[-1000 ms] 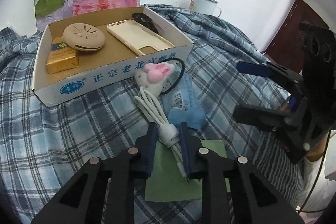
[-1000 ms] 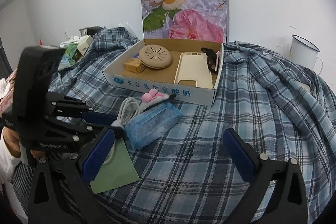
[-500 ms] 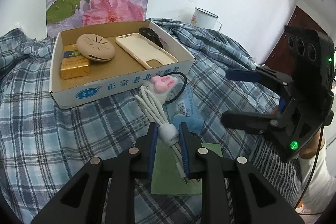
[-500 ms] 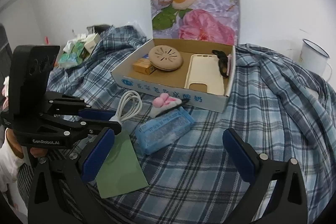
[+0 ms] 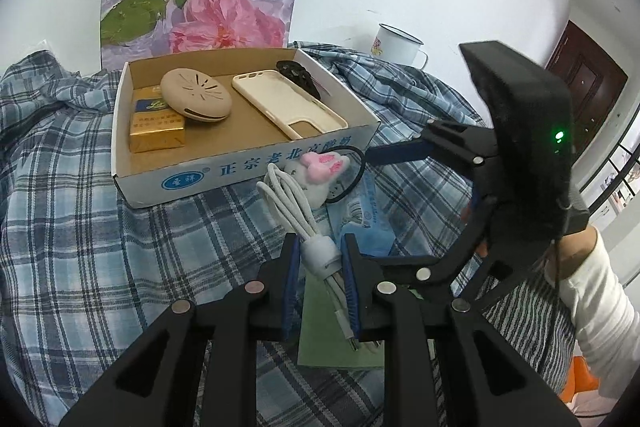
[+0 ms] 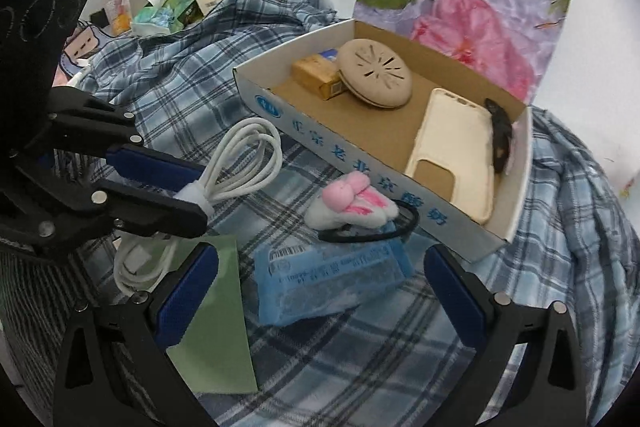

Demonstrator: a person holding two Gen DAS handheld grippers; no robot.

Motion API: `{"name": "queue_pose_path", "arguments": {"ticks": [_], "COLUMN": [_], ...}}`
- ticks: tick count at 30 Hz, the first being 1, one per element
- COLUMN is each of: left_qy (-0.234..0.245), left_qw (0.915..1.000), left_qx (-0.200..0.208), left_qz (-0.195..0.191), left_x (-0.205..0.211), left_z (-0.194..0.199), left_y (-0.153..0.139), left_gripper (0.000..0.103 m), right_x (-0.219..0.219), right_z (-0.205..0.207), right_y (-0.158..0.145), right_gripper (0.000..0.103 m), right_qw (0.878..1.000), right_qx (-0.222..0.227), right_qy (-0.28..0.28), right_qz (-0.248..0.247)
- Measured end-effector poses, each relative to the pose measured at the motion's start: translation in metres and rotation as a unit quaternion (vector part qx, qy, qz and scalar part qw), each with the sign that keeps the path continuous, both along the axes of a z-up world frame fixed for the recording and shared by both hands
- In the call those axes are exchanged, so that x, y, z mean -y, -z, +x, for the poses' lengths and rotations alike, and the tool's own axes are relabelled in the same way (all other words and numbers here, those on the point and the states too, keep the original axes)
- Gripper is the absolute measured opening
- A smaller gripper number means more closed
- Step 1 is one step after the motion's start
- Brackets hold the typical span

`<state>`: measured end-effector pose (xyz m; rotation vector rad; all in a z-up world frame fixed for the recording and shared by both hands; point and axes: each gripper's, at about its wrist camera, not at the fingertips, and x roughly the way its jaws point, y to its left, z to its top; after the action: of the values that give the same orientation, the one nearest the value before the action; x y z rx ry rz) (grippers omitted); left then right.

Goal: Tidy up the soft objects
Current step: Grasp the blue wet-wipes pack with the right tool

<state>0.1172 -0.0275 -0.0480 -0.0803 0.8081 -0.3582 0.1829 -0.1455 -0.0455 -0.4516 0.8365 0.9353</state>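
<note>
The left hand-held gripper point(image 5: 319, 269) was clamped on the white wrap of a coiled white cable point(image 5: 294, 205), held just above the plaid cloth point(image 5: 80, 227) in front of the cardboard box point(image 5: 240, 167). The right hand-held gripper point(image 6: 320, 283) stood with its jaws wide apart and empty over the blue packet point(image 6: 332, 277) and beside the green card point(image 6: 212, 327). Between the packet and the box wall lay a plush rabbit hair tie point(image 6: 352, 209), while inside the box rested a phone case point(image 6: 456, 155), a round beige disc point(image 6: 376, 73) and a gold pack point(image 6: 316, 75).
</note>
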Motion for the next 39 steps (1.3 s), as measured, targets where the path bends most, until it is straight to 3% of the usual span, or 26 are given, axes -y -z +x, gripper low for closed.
{"name": "queue_pose_path", "arguments": {"ticks": [6,9,14,34,39], "left_qy": [-0.001,-0.001,-0.002,-0.018,-0.023], "left_qw": [1.0000,1.0000,1.0000,0.9989,0.9983], "left_qx": [-0.001,-0.001,-0.003,0.033,0.043], "left_qz": [0.001,0.001,0.002,0.028,0.032], "left_x": [0.001,0.000,-0.001,0.001,0.000], "left_z": [0.000,0.000,0.000,-0.010,-0.014], "left_y": [0.001,0.001,0.002,-0.009,-0.014], "left_gripper": [0.022,0.022,0.022,0.022,0.022], "right_x": [-0.001,0.003,0.009,0.035,0.046], "right_z": [0.002,0.005,0.005,-0.006,-0.006], "right_y": [0.012,0.013,0.011,-0.014,-0.027], "right_gripper": [0.097,0.083,0.075,0.075,0.075], "right_qw": [1.000,1.000,1.000,0.997,0.994], "right_qx": [-0.007,-0.009,-0.009,0.012,0.023], "right_qy": [0.001,0.006,0.006,0.031,0.039], "right_qz": [-0.004,0.001,0.011,0.062,0.097]}}
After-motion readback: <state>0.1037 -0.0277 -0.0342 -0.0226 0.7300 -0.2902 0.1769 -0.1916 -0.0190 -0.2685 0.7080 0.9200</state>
